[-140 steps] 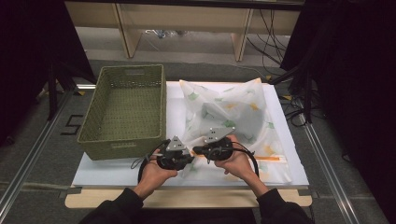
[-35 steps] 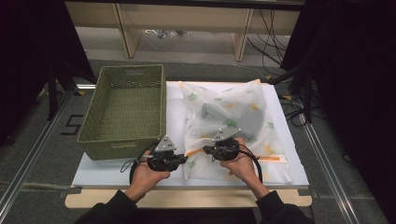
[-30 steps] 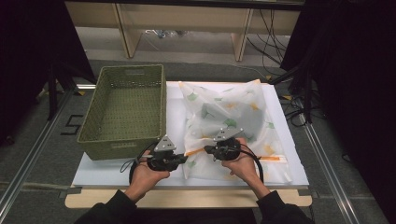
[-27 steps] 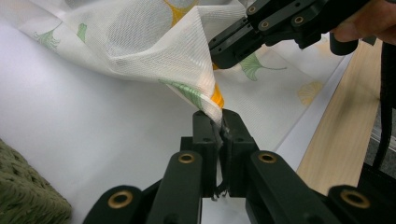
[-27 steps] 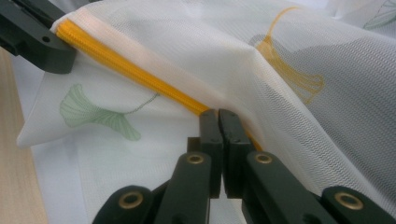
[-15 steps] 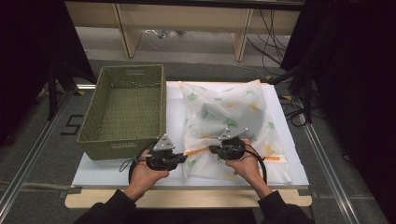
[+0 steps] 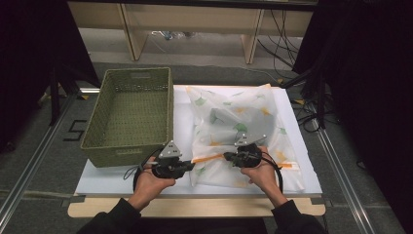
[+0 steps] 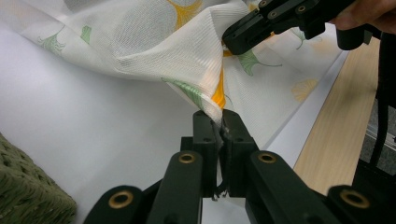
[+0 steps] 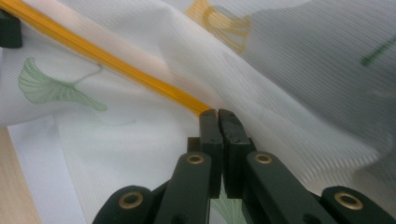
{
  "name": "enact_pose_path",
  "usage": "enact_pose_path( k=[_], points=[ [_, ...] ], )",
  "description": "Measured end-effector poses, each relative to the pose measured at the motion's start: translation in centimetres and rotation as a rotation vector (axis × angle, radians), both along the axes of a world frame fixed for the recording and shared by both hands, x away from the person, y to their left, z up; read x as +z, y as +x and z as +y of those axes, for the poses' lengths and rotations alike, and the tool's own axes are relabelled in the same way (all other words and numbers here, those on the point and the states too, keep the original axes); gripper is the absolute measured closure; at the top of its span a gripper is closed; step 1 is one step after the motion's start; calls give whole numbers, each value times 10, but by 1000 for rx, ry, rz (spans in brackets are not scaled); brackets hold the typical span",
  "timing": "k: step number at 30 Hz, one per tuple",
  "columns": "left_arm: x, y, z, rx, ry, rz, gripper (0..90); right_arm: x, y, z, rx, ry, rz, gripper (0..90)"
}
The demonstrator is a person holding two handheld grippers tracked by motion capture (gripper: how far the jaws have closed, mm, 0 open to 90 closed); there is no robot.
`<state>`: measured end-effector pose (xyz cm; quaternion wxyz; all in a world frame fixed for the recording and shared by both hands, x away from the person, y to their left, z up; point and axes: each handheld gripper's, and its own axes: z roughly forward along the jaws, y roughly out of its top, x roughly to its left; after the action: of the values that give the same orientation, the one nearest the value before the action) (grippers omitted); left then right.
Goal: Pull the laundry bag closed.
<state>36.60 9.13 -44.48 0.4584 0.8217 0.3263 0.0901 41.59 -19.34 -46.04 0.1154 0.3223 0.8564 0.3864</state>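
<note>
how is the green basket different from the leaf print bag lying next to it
The basket is stiff, woven and olive green, standing upright with open walls; the bag is soft white mesh with green and orange leaf prints, lying slumped and wrinkled. The basket stands untouched, while the bag's orange zipper edge is pinched by the left gripper and right gripper. Both rest on the white board.

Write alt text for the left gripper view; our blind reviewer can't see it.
The left gripper, jaws shut, pinches the corner of a white mesh bag printed with green and orange leaves, beside its orange zipper. The right gripper grips the bag farther along, above a white board, with a green basket at lower left.
</note>
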Motion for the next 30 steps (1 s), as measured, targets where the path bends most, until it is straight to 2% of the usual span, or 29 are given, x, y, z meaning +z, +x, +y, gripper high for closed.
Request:
enact_pose_path(
  k=[1,2,4,5,6,7,9,10,11,12,13,14,15,17,18,20,23,24,25,26,27,28,29,30],
  points=[
    [0,0,0,4,-7,2,860,0,2,-2,19,-4,-17,900],
    [0,0,1,-5,7,-1,859,1,-1,-4,-9,6,0,900],
    [0,1,2,-10,11,-8,859,1,-1,-7,-6,6,4,900],
    [0,0,2,-7,8,-8,859,1,0,-8,3,1,-8,900],
    [0,0,2,-6,6,-8,859,-1,-1,-8,-17,8,-19,900],
    [1,1,2,-12,5,1,859,0,-1,-10,-14,-1,3,900],
    [0,0,2,-8,3,4,859,-1,-1,-12,-25,-4,5,900],
    [1,0,2,-8,2,4,860,-2,-1,-13,-33,4,-8,900],
    [0,0,2,-2,-3,-3,860,-1,-2,-15,-35,-5,13,900],
    [0,0,2,-3,-3,-3,859,-3,-1,-16,-33,2,-13,900],
    [0,0,3,-2,5,-8,859,-2,0,-18,-18,-12,-5,900],
    [1,0,3,-4,7,-6,859,-3,-2,-19,-39,-3,-7,900],
    [0,0,3,1,5,-7,859,-2,-2,-20,-33,-10,0,900],
    [0,0,4,0,7,-8,859,-3,-3,-22,-56,0,-10,900],
    [1,0,4,-6,11,-11,859,-2,-3,-25,-48,-14,-8,900],
    [1,0,4,-6,11,-10,859,-2,-4,-29,-67,-7,7,900],
    [1,-1,5,3,10,-4,859,-3,-3,-36,-65,-12,-13,900],
    [1,0,5,-13,10,-13,859,-3,-6,-36,-90,-4,2,900],
    [1,0,6,-12,16,-9,858,-3,-4,-39,-69,-14,-17,900],
    [1,-1,6,-5,15,-5,858,-4,-7,-39,-100,2,-7,900],
    [1,-1,6,-6,15,-5,858,-3,-7,-41,-86,-8,-2,900],
    [1,-1,6,-6,14,-7,858,-5,-6,-41,-78,-4,-28,900],
    [0,-1,5,3,-1,-2,858,-4,-7,-42,-79,-23,-13,900],
    [0,-2,5,1,0,-2,858,-3,-8,-42,-87,-17,-1,900]
  ],
)
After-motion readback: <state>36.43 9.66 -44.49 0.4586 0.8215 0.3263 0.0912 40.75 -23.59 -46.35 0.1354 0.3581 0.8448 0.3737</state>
